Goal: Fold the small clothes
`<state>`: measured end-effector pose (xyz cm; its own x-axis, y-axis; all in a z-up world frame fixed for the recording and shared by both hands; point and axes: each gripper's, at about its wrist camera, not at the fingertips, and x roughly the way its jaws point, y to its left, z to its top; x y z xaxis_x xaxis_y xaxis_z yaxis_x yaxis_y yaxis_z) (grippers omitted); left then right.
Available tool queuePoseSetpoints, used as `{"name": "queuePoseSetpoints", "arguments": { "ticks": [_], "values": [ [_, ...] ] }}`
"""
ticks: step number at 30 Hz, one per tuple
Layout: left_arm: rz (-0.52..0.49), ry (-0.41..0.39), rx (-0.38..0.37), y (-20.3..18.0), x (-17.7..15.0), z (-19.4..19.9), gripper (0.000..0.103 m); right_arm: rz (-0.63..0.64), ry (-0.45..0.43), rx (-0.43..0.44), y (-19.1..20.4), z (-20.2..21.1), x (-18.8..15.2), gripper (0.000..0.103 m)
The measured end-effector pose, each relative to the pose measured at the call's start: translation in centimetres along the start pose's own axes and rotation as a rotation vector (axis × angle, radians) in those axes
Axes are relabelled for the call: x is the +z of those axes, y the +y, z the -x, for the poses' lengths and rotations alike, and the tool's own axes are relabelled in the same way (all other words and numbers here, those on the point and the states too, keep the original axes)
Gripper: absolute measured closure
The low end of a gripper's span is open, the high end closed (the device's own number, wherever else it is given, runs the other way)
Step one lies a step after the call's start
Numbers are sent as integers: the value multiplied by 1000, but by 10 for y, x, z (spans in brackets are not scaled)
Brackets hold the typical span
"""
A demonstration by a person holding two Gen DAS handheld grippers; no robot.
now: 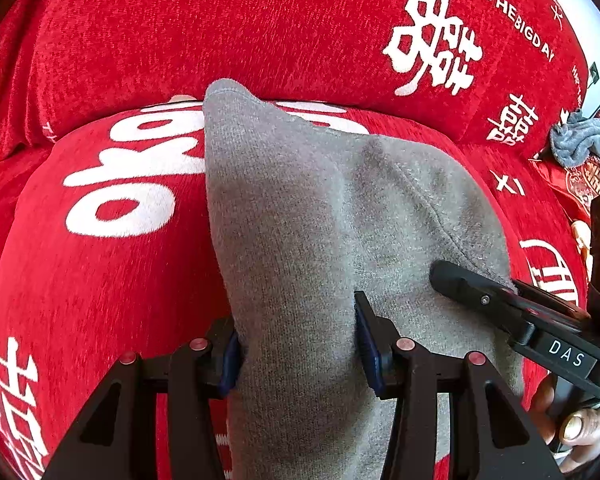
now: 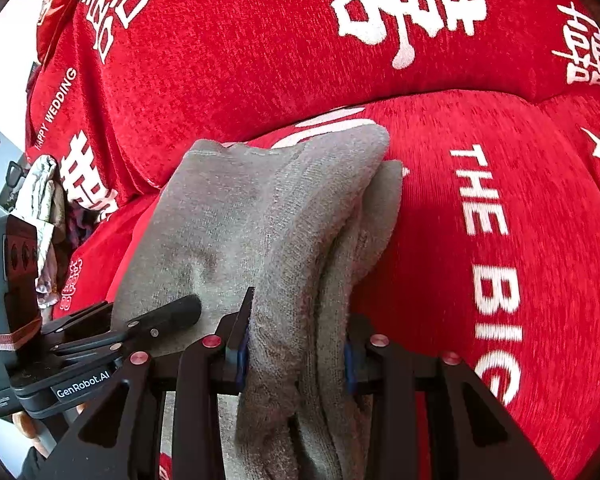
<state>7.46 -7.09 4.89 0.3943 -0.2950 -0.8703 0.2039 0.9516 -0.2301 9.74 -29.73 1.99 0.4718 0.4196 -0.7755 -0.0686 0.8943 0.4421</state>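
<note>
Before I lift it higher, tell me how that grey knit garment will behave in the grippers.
Likely floppy: the grey knit garment drapes and sags between the left gripper and right gripper. Probably light, since it bunches easily. The fuzzy knit should resist slipping on the pads, though loose layers may unfold.

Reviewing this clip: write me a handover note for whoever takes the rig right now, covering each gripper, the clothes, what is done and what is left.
Left gripper: shut on the grey garment, near its left side.
Right gripper: shut on the same garment's bunched layers at the other side.
Garment: held up between both grippers over the red sofa cover, far end trailing toward the backrest.
Other clothes: a grey crumpled piece lies at the sofa's far right.
Done: garment picked up, apparently doubled over.
Left: lay it flat, finish the fold, then take the remaining clothes.
</note>
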Motion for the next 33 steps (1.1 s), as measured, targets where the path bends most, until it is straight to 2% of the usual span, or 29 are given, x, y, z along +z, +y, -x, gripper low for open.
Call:
{"name": "queuePoseSetpoints", "arguments": {
  "ticks": [33],
  "values": [
    [-34,-75,35,-7,-94,54,53,81,-35,17,36,48,-88,66]
  ]
}}
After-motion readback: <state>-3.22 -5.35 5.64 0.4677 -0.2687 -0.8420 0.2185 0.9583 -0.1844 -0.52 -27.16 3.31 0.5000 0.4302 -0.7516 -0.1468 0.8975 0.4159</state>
